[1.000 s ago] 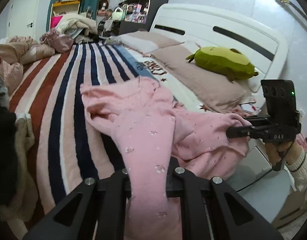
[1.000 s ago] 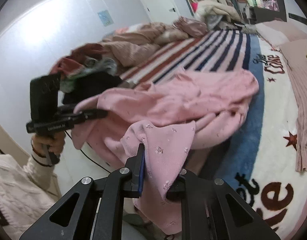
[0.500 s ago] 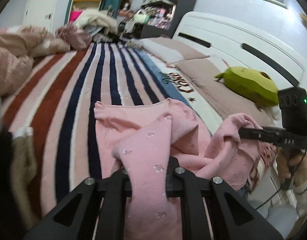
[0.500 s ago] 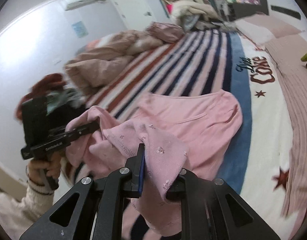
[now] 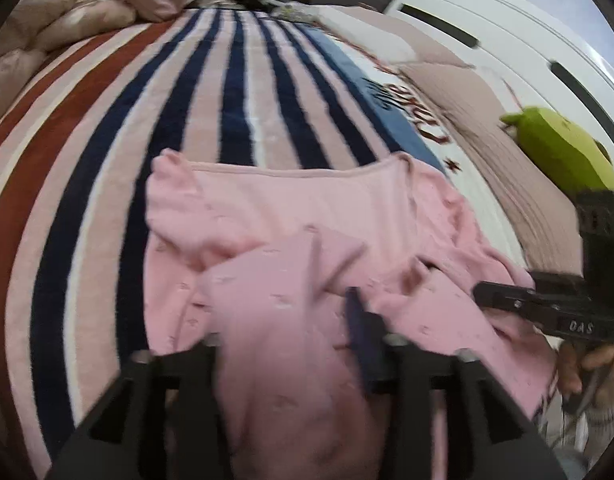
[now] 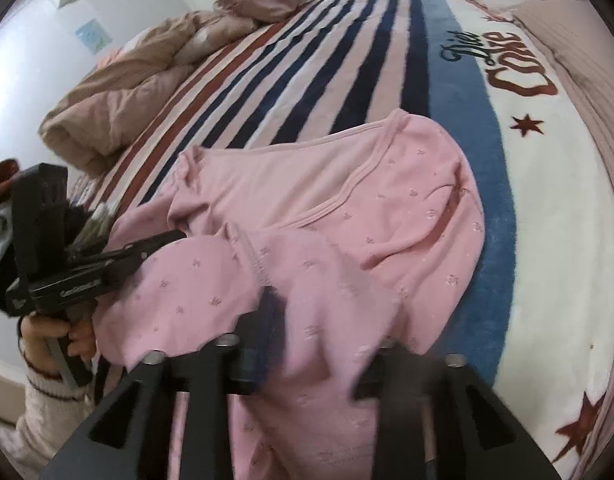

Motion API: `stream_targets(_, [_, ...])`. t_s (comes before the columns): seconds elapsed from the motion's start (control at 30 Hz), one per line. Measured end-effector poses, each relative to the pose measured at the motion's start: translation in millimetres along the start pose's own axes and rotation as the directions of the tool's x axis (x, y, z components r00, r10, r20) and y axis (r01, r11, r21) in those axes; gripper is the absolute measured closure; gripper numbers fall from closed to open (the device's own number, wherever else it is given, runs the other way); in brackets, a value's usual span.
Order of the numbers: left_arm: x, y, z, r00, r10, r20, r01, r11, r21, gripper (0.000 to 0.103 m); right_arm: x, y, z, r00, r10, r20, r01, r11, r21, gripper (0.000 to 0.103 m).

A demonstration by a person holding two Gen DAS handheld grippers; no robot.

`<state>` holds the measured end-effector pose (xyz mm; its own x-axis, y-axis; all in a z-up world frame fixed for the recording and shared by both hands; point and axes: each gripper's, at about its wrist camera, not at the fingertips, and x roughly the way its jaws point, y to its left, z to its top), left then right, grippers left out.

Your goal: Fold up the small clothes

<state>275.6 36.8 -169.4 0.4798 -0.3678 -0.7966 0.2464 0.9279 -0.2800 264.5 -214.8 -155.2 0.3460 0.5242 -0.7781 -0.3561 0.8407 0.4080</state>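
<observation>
Both claws have just been opening: the left gripper [image 5: 295, 332] and right gripper [image 6: 327, 320] stand released, pink top [image 6: 347, 216] still draped between their jaws. It lies near the striped blanket's [image 5: 235, 80] near edge, soft, light, floppy; take it by hem or shoulder seams.

I look over a bed covered by a striped blanket [image 5: 235, 92] in dark blue, pink, white and red-brown. At its right side it has a blue band and a white part with red letters [image 6: 519, 64] and stars. A white headboard [image 5: 507, 28] stands at the right, with a green plush toy [image 5: 563, 152] before it. A crumpled beige quilt [image 6: 119, 96] lies at the left, near a white wall [image 6: 23, 52].
</observation>
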Motion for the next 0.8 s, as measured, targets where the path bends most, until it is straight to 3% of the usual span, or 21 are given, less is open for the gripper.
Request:
stream_targets(0.03, [-5, -5, 1, 1.0, 0.009, 0.001, -0.009, 1.0, 0.024, 0.041, -6, 3, -1, 1.0, 0.006, -0.001, -0.006, 1.0, -0.018, 0.054])
stream_targets(0.1, [-22, -10, -4, 0.999, 0.015, 0.03, -0.016, 0.999, 0.052, 0.021, -21, 11, -6, 1.0, -0.003, 0.01, 0.003, 0.998, -0.068, 0.044])
stream_targets(0.17, [-41, -15, -12, 0.998, -0.018, 0.054, 0.014, 0.997, 0.074, 0.02, -38, 20, -14, 0.999, -0.029, 0.023, 0.032, 0.991, -0.131, 0.033])
stream_targets(0.3, [-73, -24, -31, 0.996, 0.005, 0.091, -0.018, 0.99, 0.139, 0.02, -61, 36, -33, 0.997, -0.067, 0.031, 0.072, 0.964, -0.257, 0.03])
stream_targets(0.37, [-82, -30, -45, 0.996, 0.003, 0.085, -0.019, 0.982, 0.186, 0.019, -66, 44, -45, 0.995, -0.092, 0.035, 0.099, 0.938, -0.332, 0.02])
stream_targets(0.43, [-87, -36, -61, 0.998, -0.016, 0.064, 0.001, 0.973, 0.233, 0.019, -67, 48, -58, 0.994, -0.109, 0.024, 0.109, 0.915, -0.389, 0.019])
stream_targets(0.53, [-85, -45, -85, 0.999, -0.026, 0.027, 0.017, 0.955, 0.296, 0.016, -53, 52, -71, 0.988, -0.151, -0.008, 0.133, 0.895, -0.426, 0.019])
stream_targets(0.63, [-71, -48, -95, 0.999, 0.04, 0.033, -0.048, 0.948, 0.315, 0.016, -44, 52, -81, 0.976, -0.215, 0.025, 0.201, 0.861, -0.467, 0.019])
stream_targets(0.8, [-56, -46, -103, 0.996, 0.085, 0.025, -0.088, 0.936, 0.341, 0.012, -34, 51, -97, 0.978, -0.209, -0.02, 0.172, 0.851, -0.497, 0.016])
